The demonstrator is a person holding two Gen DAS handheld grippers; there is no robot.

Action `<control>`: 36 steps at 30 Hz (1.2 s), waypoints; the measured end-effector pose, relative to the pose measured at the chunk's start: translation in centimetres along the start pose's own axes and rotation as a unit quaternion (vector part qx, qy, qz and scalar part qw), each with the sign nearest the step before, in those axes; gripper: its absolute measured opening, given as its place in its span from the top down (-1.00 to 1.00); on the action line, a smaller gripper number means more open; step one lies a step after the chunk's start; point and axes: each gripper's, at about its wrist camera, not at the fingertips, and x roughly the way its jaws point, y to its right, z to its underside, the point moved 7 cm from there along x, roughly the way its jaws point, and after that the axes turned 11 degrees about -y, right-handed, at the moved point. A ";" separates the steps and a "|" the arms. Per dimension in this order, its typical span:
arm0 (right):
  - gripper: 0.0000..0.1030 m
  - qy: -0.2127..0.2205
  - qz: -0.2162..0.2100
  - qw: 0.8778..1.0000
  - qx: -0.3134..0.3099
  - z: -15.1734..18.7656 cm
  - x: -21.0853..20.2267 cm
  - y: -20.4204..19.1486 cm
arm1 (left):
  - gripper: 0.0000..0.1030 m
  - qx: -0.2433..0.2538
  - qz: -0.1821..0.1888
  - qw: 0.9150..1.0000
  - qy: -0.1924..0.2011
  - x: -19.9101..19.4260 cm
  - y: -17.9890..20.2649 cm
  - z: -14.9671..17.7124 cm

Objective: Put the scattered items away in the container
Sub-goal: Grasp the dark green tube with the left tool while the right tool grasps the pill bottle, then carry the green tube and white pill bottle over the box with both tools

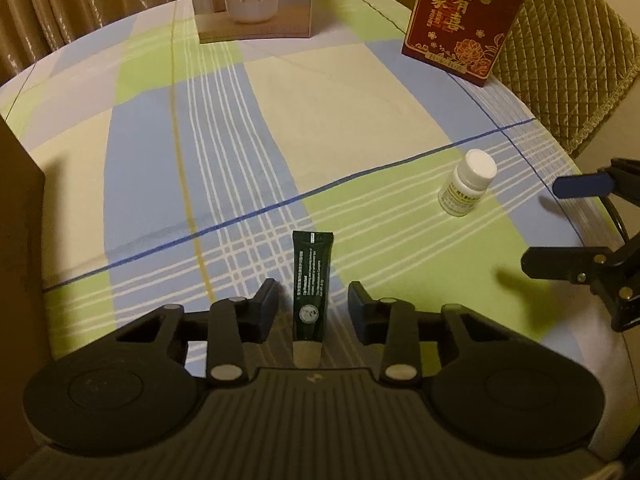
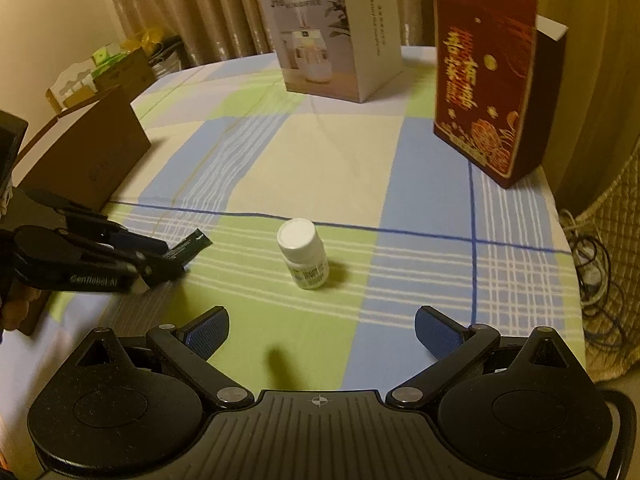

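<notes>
The left hand-held gripper (image 1: pixel 312 304) sat low over the desk (image 1: pixel 360 92) with the dark tube (image 1: pixel 311 280) lying lengthwise between its fingers; a gap showed on each side of the tube, so the pads were not pressing on it, though in the right wrist view the fingers hid that contact. The right hand-held gripper (image 2: pixel 322 332) hung with its jaws spread wide and nothing between them. Just beyond it the white bottle (image 2: pixel 303 254) stood upright on the checked cloth, apart from both grippers. To the left, the brown carton (image 2: pixel 86 160) rested at the desk's edge, near the left gripper; its opening could not be seen clearly. Farther back stood a white box (image 2: pixel 340 40) with a humidifier picture, and to its right a red box (image 2: pixel 488 80) with gold characters, both upright. Curtains (image 2: pixel 180 8) hung behind the desk
</notes>
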 end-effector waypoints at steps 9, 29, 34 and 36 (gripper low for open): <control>-1.00 0.022 0.006 0.999 -0.042 -1.5 1.2 -0.9 | 0.74 -0.004 -0.022 0.999 0.028 -1.4 -1.0 -0.9; 0.43 0.024 0.001 0.999 -0.034 -3.4 1.8 -1.6 | 0.74 -0.016 -0.026 0.998 0.048 -2.6 -1.5 -1.7; 0.43 0.030 0.010 0.999 -0.035 -3.6 0.3 -2.1 | 0.74 -0.015 -0.027 0.998 0.062 -3.8 -1.1 -1.6; 0.43 0.032 0.010 0.999 -0.034 -3.4 -0.4 -2.3 | 0.74 -0.015 -0.028 0.997 0.069 -4.4 -0.9 -1.4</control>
